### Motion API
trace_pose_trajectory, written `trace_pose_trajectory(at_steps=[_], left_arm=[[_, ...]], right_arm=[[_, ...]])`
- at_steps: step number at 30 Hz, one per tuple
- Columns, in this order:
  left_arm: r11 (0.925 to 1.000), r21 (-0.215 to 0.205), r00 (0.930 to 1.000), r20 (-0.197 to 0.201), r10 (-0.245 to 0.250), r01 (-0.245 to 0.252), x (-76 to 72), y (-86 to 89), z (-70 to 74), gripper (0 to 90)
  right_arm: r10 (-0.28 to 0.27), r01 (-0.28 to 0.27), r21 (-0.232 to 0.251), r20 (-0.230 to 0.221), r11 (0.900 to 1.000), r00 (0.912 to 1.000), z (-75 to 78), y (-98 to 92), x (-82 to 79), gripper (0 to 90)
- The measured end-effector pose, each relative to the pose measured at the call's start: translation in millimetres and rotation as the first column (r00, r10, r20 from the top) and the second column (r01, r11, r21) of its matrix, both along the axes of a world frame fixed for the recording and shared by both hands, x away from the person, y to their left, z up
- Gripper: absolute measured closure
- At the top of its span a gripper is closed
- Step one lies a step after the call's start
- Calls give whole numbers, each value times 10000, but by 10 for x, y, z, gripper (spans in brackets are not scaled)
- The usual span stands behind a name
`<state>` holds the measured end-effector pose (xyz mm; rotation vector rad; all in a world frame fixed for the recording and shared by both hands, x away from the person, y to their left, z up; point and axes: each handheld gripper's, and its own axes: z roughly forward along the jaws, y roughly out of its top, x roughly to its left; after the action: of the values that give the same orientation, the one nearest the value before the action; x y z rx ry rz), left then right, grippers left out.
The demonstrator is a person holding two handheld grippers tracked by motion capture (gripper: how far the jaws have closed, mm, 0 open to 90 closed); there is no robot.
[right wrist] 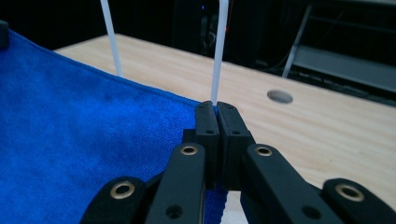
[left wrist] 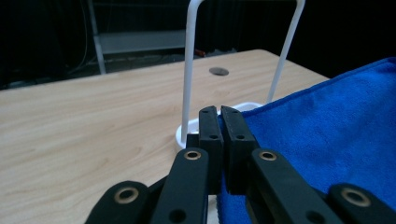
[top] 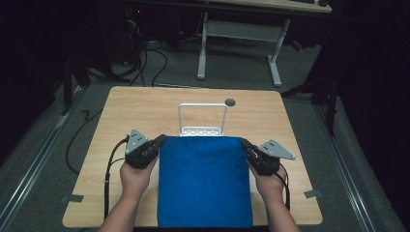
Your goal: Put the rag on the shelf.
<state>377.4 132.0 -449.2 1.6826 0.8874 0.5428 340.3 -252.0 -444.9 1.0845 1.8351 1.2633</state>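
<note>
Blue terry cloth [top: 205,181] spread flat from the table's [top: 116,116] near edge to mid-table, its far edge touching the base of a white wire-frame rack [top: 202,122]. Left gripper [top: 160,141], jaws closed, pinches the cloth's far left corner; right gripper [top: 246,145], jaws closed, pinches the far right corner. A round grey grommet hole [top: 230,102] lies toward the table's far edge.

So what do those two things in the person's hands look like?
Each tool is black, with two flat block-shaped jaws on jointed links that have brass-ringed holes. The left tool and the right tool each carry a grey three-cornered plate on top, and a black cable trails back from each toward the person. The forearms are bare, with no sleeves in view.
</note>
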Motion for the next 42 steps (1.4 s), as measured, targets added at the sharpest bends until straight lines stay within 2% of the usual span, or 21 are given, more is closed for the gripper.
trace_pose_trajectory(at_steps=[3, 5, 7, 9, 12, 13, 16, 18, 20, 22, 24, 25, 26, 27, 28, 29, 32, 38, 42], left_arm=[[9999, -159, 9991, 426, -26, 33, -68, 3, 109, 881], [9998, -191, 9985, 548, -20, 30, -85, 6, 143, 881], [9998, -194, 9968, 805, 6, 9, -116, 10, 216, 882], [9998, -204, 9957, 928, 43, -25, -128, 19, 258, 882], [9985, -548, 9933, 1147, 146, -83, -136, 58, 364, 882], [9977, -676, 9923, 1229, 176, -93, -141, 69, 390, 882], [9970, -747, 9899, 1384, 299, -197, -130, 94, 472, 883], [9966, -794, 9892, 1433, 318, -206, -126, 104, 500, 883], [9962, -832, 9852, 1671, 389, -253, -119, 128, 592, 884], [9962, -830, 9832, 1782, 403, -258, -111, 131, 636, 883], [9964, -815, 9785, 2024, 398, -237, -95, 126, 737, 884], [9964, -815, 9785, 2024, 398, -237, -95, 126, 737, 884], [9965, -816, 9749, 2196, 378, -202, -86, 116, 808, 884], [9965, -816, 9749, 2196, 378, -202, -86, 116, 808, 884], [9966, -785, 9708, 2364, 411, -231, -82, 114, 863, 884], [9966, -814, 9700, 2405, 348, -156, -78, 110, 889, 884], [9958, -912, 9620, 2707, 353, -109, -53, 104, 1020, 884], [9959, -904, 9584, 2838, 295, -39, -13, 89, 1108, 884], [9971, -758, 9569, 2893, 251, -32, 90, 65, 1123, 884]], right_arm=[[53, -57, 102, 365, 9999, 9993, 109, 16, -65, 889], [89, -96, 143, 476, 9999, 9988, 138, 20, -81, 889], [85, -102, 200, 832, 9997, 9965, 227, 34, -131, 889], [95, -116, 222, 918, 9997, 9957, 252, 35, -142, 889], [85, -133, 345, 1354, 9993, 9908, 409, 25, -183, 889], [85, -133, 345, 1354, 9993, 9908, 409, 25, -183, 889], [45, -137, 524, 1706, 9985, 9853, 533, 23, -184, 889], [43, -141, 540, 1773, 9984, 9841, 562, 27, -185, 889], [47, -162, 554, 2028, 9983, 9792, 660, 29, -188, 889], [54, -177, 566, 2109, 9982, 9775, 685, 28, -187, 889], [40, -191, 613, 2385, 9979, 9711, 784, 31, -179, 889], [40, -191, 613, 2385, 9979, 9711, 784, 31, -179, 889], [2, -180, 684, 2520, 9975, 9677, 835, 36, -172, 889], [2, -180, 684, 2520, 9975, 9677, 835, 36, -172, 889], [1, -180, 672, 2582, 9976, 9661, 852, 35, -168, 889], [-39, -164, 744, 2648, 9971, 9643, 884, 39, -163, 889], [-103, -118, 765, 2830, 9970, 9591, 954, 34, -143, 889], [-158, -70, 790, 2837, 9968, 9588, 992, -2, -111, 889], [-256, 14, 890, 2718, 9960, 9620, 995, -40, -41, 890]])
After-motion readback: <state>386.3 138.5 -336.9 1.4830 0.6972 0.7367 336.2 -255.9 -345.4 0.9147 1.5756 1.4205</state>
